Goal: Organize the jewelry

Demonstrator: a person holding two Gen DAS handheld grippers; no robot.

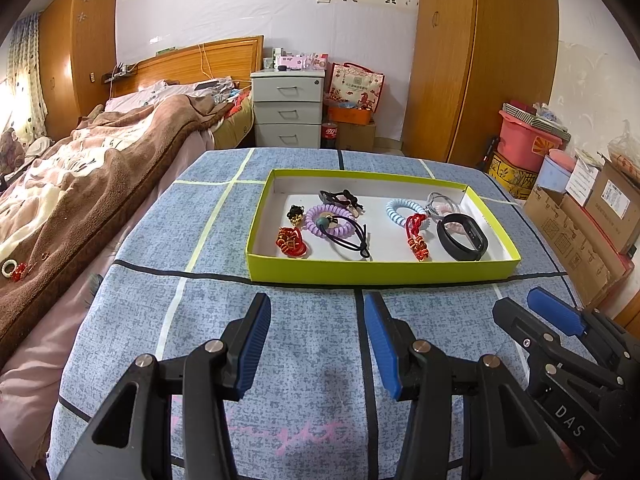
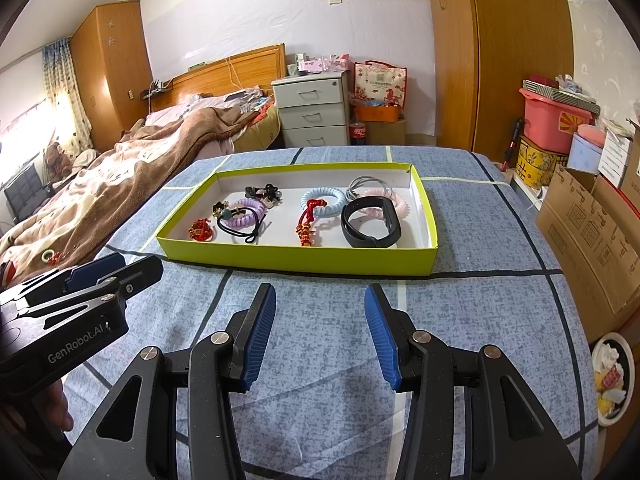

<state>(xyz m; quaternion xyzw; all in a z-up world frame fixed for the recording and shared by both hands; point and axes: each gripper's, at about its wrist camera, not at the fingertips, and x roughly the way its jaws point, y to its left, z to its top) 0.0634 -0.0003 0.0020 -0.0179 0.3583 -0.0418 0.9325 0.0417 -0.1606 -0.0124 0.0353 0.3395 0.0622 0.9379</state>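
A lime-green shallow box (image 1: 380, 270) (image 2: 296, 258) sits on a blue checked cloth. Inside lie a red knot charm (image 1: 291, 242), a purple spiral band (image 1: 326, 220) (image 2: 244, 210), a black hair tie (image 1: 350, 236), a blue spiral band (image 1: 402, 210) (image 2: 324, 200), a red tassel charm (image 1: 417, 236) (image 2: 308, 220) and a black wristband (image 1: 462, 238) (image 2: 370, 226). My left gripper (image 1: 316, 340) is open and empty, short of the box. My right gripper (image 2: 320, 336) is open and empty, also short of it. The right gripper shows in the left wrist view (image 1: 532, 312).
A bed with a brown blanket (image 1: 80, 184) lies left, with a small white ring and red charm (image 1: 14, 270) on it. Cardboard boxes (image 1: 588, 236) stand right. A bowl (image 2: 610, 378) sits at the lower right. Drawers (image 1: 288, 108) stand behind.
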